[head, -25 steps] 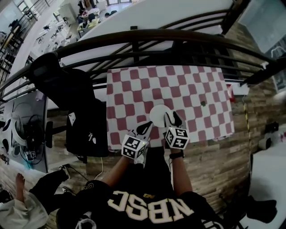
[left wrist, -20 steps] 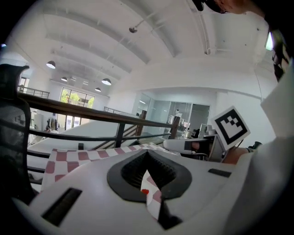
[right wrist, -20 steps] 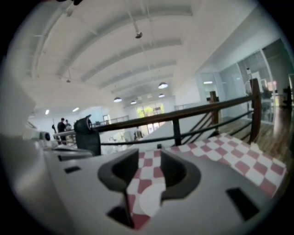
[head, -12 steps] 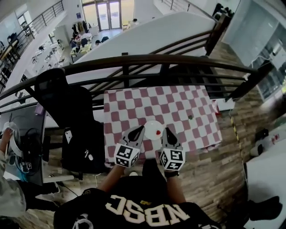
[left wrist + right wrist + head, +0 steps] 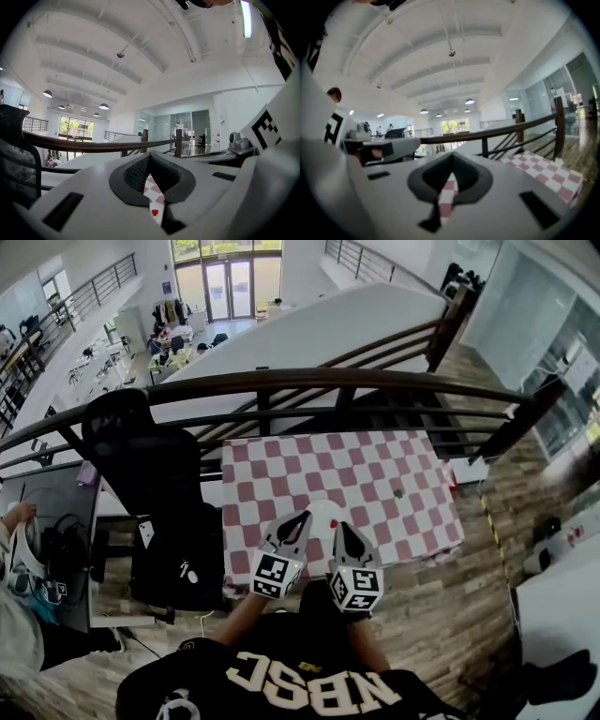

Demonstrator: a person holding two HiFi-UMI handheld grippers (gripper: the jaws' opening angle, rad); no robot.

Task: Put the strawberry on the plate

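Observation:
The white plate lies near the front edge of the red-and-white checked table. A small red strawberry shows far below through the thin slit of my left gripper. In the head view the left gripper and the right gripper hover side by side, close in front of the plate and well above the table. Both point roughly level with their jaws together and nothing between them. The right gripper has just been closing, and only checked cloth shows through its slit.
A dark curved railing runs along the table's far side. A black office chair stands left of the table. A small dark object lies on the cloth to the right. Wooden floor surrounds the table.
Both grippers have lifted and drawn back from the plate toward the person. The right gripper, open at the plate a second ago, now has its jaws together.

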